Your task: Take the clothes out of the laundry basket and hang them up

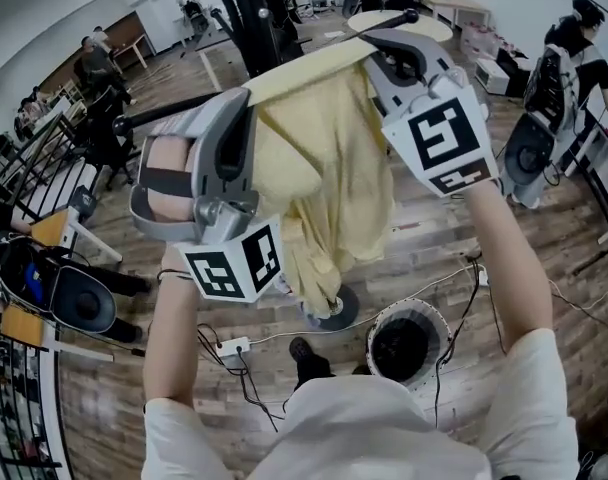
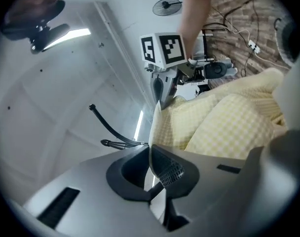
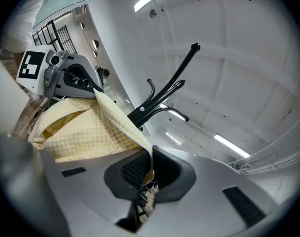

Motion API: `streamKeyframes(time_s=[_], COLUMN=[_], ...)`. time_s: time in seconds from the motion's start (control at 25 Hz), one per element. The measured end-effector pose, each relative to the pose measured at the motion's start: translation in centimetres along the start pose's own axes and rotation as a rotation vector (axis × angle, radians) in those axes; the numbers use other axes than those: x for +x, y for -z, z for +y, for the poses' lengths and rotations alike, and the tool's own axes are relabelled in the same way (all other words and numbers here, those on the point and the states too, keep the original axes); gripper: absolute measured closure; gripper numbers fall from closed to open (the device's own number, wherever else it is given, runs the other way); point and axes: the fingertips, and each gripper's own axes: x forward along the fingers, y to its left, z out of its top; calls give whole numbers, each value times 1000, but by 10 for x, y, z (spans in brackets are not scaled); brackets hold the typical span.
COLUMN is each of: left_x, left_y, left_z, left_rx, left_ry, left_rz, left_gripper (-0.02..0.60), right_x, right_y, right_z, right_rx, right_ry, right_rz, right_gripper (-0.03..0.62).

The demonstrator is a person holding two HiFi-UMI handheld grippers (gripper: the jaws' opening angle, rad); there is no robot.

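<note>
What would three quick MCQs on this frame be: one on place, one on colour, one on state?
1. Where is the laundry basket?
A. on the floor
B. on a table
C. hung on a rack

2. What colour is the garment?
A. blue
B. pale yellow check
C. red

3. What state are the left tongs and the right tongs in?
A. both open and empty
B. both shut on the garment's edge
C. only the right grips

Key:
1. A, since the head view shows it standing on the wood floor below the arms.
2. B, since all three views show yellow checked cloth.
3. B, since each gripper view shows the cloth's edge pinched between closed pads.
</note>
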Motion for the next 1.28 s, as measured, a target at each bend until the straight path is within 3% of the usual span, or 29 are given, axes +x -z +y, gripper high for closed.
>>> streamKeyframes(time_s=[0.2,0.52,0.72,1.28], left_x=[3,7,4,0], left_y=[8,14,25,34], left_z=[-18,-66,-95,-122], left_rx=[84,108,87,-29], left_ry=[-19,40,77,158], left_rz=[6,24,30,35], left_gripper=[552,554,554,554], right_x=[9,16,25,27], right_y=[11,53,79,116], right_z=[8,32,57,109], right_rx=[5,15,45,253], right_ry=[-20,-73,-113,-241], right_rz=[37,96,128,175], right_gripper=[583,582,582,582])
